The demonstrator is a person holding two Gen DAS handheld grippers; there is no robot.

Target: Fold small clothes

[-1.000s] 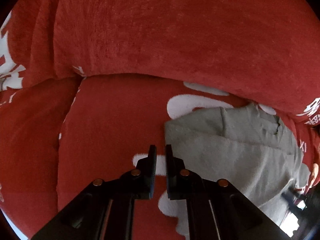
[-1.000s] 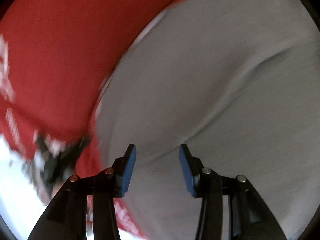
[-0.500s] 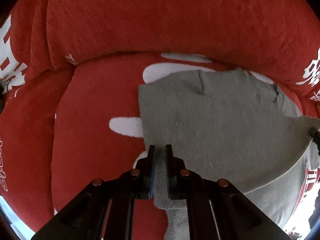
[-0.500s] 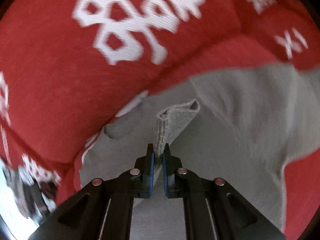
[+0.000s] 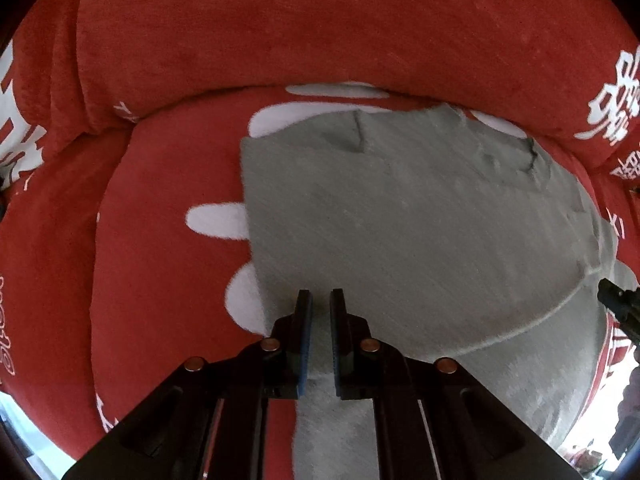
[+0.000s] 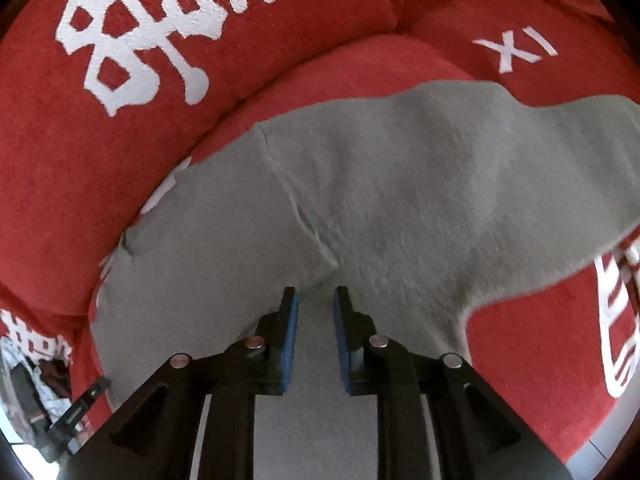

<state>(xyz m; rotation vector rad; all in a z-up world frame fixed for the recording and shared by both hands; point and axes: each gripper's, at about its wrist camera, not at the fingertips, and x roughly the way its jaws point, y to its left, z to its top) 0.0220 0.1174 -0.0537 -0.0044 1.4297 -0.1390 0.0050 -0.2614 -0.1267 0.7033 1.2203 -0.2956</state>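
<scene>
Setting: a red sofa (image 5: 168, 280) with white printed characters, seat cushion below and back cushion (image 5: 320, 28) above; the same red upholstery fills the right wrist view (image 6: 120, 152). A sliver of pale floor and clutter shows at the lower edges, too warped to identify.

Item: one grey garment (image 5: 420, 220), spread flat on the seat cushion, its far edge near the seam under the back cushion. In the right wrist view the garment (image 6: 400, 184) runs across the frame, one lobe passing out of sight at the right edge. What kind of garment it is cannot be made out (a hem line and a few creases are all that show).

Left gripper (image 5: 320, 304): jaws narrowly parted, grey cloth visible in the gap; whether they pinch it cannot be told.

Right gripper (image 6: 316, 300): jaws apart, a somewhat wider gap, poised over the garment's near part by a diagonal seam, gripping nothing visible. Its dark tip (image 5: 616, 300) enters the left view at the right edge.
</scene>
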